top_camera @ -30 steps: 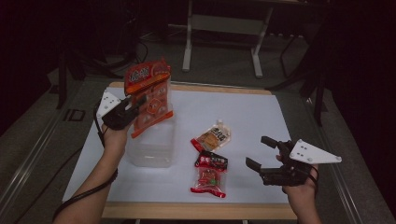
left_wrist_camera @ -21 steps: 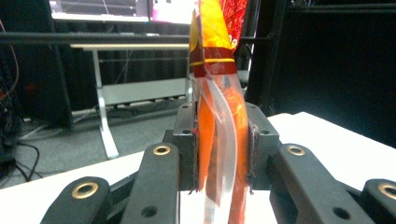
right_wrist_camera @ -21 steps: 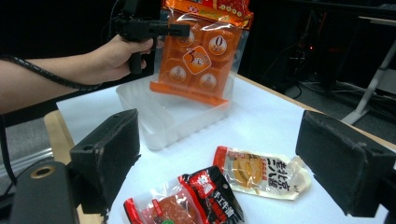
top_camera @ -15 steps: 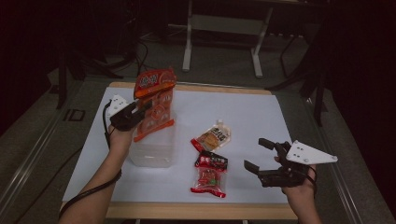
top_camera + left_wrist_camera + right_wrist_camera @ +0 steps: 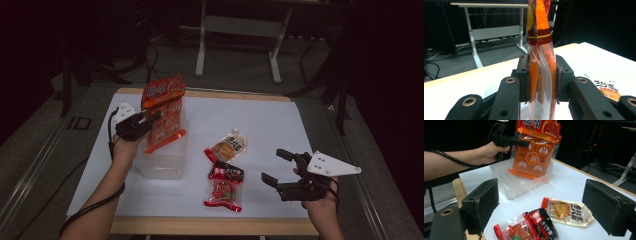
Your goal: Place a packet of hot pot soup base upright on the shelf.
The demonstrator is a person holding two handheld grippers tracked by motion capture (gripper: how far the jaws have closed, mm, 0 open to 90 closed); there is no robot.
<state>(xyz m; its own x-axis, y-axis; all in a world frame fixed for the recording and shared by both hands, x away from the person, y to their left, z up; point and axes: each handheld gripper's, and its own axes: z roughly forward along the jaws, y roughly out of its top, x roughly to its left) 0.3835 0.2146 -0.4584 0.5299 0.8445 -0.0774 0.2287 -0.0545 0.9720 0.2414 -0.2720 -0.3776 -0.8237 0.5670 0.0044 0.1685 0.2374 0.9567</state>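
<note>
The left gripper [image 5: 150, 119], at the far left on an outstretched forearm, has its jaws clamped on an orange packet [image 5: 163, 111], while the right gripper [image 5: 280, 166], near right, is held level with its jaws wide apart.

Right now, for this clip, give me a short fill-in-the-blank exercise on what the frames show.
1. The left gripper is shut on the ____ snack bag.
2. That bag hangs above the clear plastic ____ on the white table.
3. The right gripper holds nothing; its jaws are ____.
4. The number of packets lying flat on the table between the two grippers is ____.

Missing words: orange; container; open; two
</note>
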